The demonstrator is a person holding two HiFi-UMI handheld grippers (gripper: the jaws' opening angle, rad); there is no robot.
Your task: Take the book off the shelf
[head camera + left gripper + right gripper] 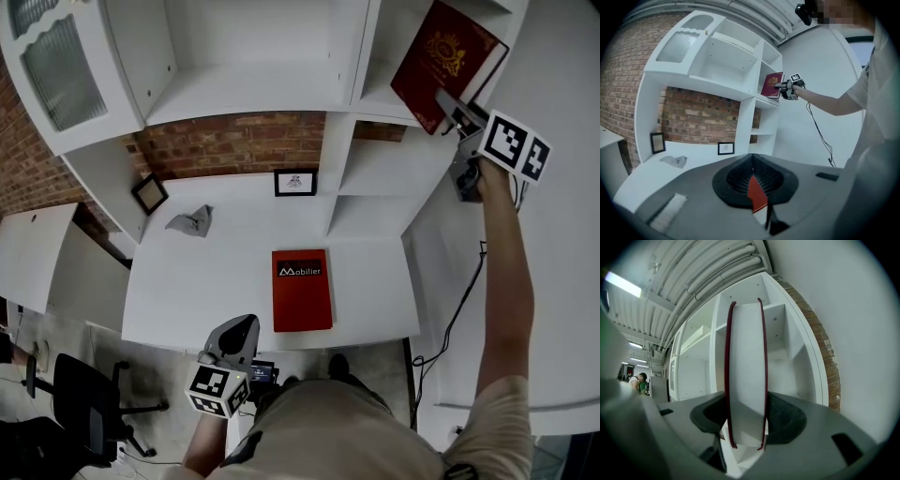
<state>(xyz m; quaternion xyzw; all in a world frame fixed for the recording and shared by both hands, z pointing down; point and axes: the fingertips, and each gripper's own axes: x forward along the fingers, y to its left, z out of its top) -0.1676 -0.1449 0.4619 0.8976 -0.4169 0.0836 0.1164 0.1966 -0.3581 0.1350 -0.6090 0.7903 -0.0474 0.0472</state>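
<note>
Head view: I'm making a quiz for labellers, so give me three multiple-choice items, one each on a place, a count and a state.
1. Where does the Mobilier book lie? A desk B top shelf C chair
2. How many framed pictures stand on the desk? A one B two C four
3. The right gripper is A open, empty B shut on the crested book C out of view
Answers: A, flat on the white top; B, one at the back, one at left; B, jaws clamp both covers.
</note>
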